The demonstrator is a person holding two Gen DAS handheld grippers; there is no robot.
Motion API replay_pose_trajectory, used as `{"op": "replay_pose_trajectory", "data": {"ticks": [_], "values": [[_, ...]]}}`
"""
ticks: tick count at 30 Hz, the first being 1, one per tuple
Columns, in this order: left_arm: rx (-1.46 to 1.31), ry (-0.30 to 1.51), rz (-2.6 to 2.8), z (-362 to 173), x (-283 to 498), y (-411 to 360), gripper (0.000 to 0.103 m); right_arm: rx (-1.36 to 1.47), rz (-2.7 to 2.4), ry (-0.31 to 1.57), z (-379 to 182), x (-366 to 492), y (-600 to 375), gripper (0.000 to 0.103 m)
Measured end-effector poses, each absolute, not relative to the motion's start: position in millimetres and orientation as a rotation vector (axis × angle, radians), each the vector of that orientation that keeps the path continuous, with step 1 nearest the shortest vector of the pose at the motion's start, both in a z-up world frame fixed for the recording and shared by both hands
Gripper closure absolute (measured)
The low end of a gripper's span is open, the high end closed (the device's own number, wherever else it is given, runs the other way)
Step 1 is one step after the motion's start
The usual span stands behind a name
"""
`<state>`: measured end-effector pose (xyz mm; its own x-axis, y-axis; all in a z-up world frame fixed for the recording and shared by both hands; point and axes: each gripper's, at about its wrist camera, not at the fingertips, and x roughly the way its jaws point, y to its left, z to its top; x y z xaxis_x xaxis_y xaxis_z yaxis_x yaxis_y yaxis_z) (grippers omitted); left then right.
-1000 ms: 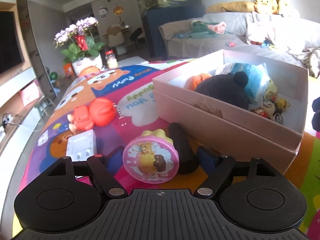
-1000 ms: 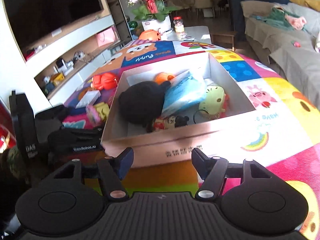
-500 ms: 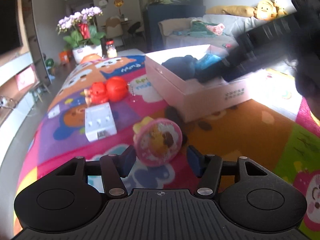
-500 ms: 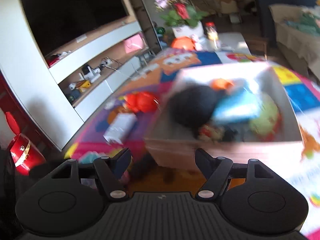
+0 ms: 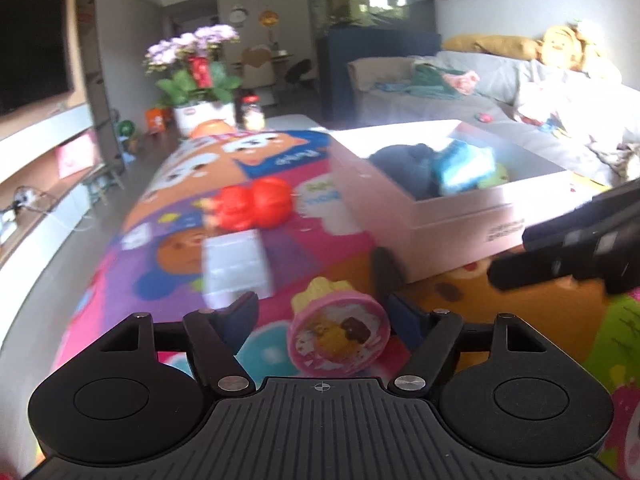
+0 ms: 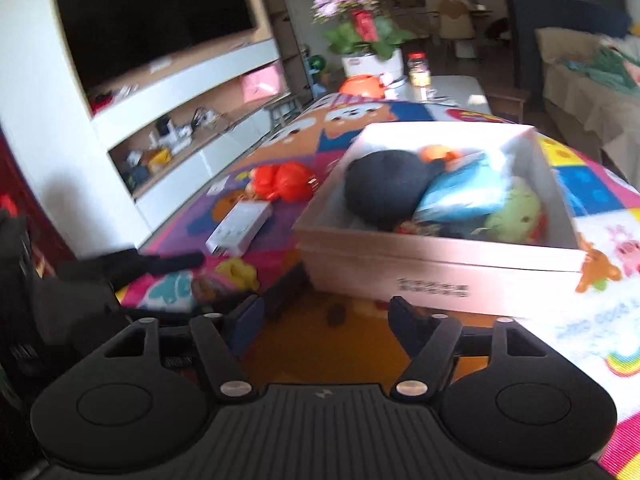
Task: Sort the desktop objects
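A round pink toy (image 5: 340,336) with a yellow crown lies on the colourful mat between the fingers of my left gripper (image 5: 324,316). The jaws are opening; the left pad stands clear of the toy, which sits close to the right pad. A red plush toy (image 5: 256,204) and a white flat box (image 5: 236,264) lie further out. My right gripper (image 6: 326,320) hangs over the orange mat in front of the pink box (image 6: 440,276), jaws closing with nothing between them. The box holds a black plush (image 6: 380,188), a blue packet (image 6: 460,196) and a green toy (image 6: 516,216).
A black cylinder (image 5: 386,268) lies against the pink box's (image 5: 460,220) near corner. The right tool's fingers (image 5: 560,252) reach in from the right edge of the left wrist view. A flower pot (image 6: 372,60) stands at the table's far end, and a TV shelf (image 6: 180,92) runs along the left.
The left gripper drew back from the box, narrowed around the pink toy, then widened again. The right gripper swung left, so the box now sits to its right.
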<state>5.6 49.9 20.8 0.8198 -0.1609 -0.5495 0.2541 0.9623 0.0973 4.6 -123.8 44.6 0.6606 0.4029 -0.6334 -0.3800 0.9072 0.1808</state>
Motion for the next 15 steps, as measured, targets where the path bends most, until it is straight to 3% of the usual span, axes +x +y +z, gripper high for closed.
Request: {"op": "replay_pose_trajectory", "data": {"ticks": [9, 12, 15], "values": [[-0.024, 0.586, -0.166, 28, 2, 105, 0.027, -0.144, 0.403, 0.715, 18, 16, -42, 0.043], [-0.038, 0.581, -0.175, 28, 0, 109, 0.023, -0.157, 0.378, 0.751, 11, 30, -37, 0.071], [-0.017, 0.594, -0.166, 24, 3, 106, 0.021, -0.166, 0.399, 0.765, 10, 22, -42, 0.074]]}}
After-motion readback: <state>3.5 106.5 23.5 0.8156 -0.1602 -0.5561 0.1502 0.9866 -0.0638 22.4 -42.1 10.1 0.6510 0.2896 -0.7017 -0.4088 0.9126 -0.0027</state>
